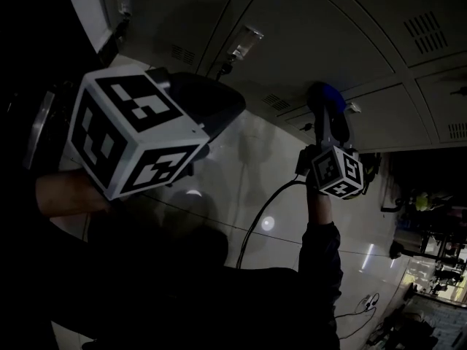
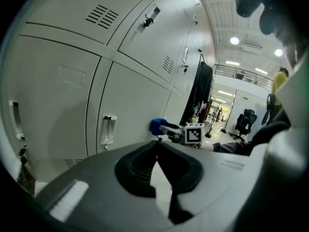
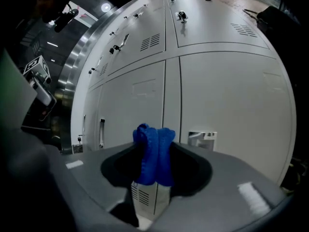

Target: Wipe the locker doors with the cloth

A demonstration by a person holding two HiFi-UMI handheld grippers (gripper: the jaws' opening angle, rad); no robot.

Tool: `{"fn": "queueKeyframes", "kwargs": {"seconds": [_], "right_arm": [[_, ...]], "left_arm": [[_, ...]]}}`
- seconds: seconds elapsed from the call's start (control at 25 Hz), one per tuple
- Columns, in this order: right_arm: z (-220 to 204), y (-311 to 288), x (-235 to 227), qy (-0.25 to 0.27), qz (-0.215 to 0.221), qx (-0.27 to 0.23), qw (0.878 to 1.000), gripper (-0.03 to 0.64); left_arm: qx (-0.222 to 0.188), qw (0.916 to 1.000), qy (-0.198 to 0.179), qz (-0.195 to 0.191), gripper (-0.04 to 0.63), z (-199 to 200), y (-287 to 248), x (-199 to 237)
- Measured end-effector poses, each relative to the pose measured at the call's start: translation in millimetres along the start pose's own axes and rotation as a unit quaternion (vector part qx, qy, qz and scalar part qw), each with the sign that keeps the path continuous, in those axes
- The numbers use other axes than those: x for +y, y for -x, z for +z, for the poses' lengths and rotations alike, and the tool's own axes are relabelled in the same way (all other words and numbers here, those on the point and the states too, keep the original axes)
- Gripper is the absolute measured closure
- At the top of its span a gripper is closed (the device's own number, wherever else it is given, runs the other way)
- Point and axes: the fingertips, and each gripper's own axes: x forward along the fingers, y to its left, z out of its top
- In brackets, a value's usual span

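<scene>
Grey locker doors (image 3: 227,95) fill the right gripper view, and the blue cloth (image 3: 154,153) stands bunched between the jaws of my right gripper (image 3: 154,146), which is shut on it. In the dark head view that gripper (image 1: 325,102) holds the cloth (image 1: 326,93) close against the locker doors (image 1: 328,35); whether they touch I cannot tell. My left gripper (image 1: 215,104) hangs nearer, at the left, away from the doors. Its pads (image 2: 140,166) meet at the tips with nothing between them. The left gripper view catches the cloth (image 2: 156,126) at a door (image 2: 135,100).
Handles (image 2: 107,129), vent slots (image 2: 101,16) and latches (image 3: 182,16) stud the doors. A cable (image 1: 259,221) runs over the glossy floor (image 1: 241,152). A dark garment (image 2: 200,88) hangs further along the lockers. Office chairs (image 2: 244,122) and a person in yellow (image 2: 279,81) are far off.
</scene>
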Motion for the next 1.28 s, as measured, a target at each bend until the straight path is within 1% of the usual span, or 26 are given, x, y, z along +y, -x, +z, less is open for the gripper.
{"fn": "queueKeyframes", "kwargs": {"seconds": [0.2,0.4,0.52,0.64,0.92,1.12,1.28], "right_arm": [[-4,7,-10,-0.005,-0.011,0.004,1.0,0.454],[-8,7,15,-0.005,-0.001,0.0,1.0,0.454],[-16,-2,44,-0.008,0.023,0.007,1.0,0.454],[-18,-18,83,-0.01,0.059,0.01,0.998,0.454],[-18,-54,180,0.001,0.148,0.016,0.989,0.454],[-30,-80,216,0.007,0.172,0.032,0.985,0.454],[-35,-95,223,0.017,0.166,0.04,0.985,0.454]], "left_arm": [[0.001,1.0,0.002,0.002,0.595,-1,2,1],[0.0,1.0,0.006,0.003,0.595,-2,8,2],[-0.003,0.9999,0.011,0.005,0.595,-2,13,5],[-0.003,0.9999,0.016,0.006,0.595,-3,18,7],[-0.015,0.9996,0.021,0.013,0.595,-3,36,17],[-0.017,0.9995,0.025,0.013,0.595,-6,43,19],[-0.016,0.9994,0.027,0.015,0.595,-7,45,19]]}}
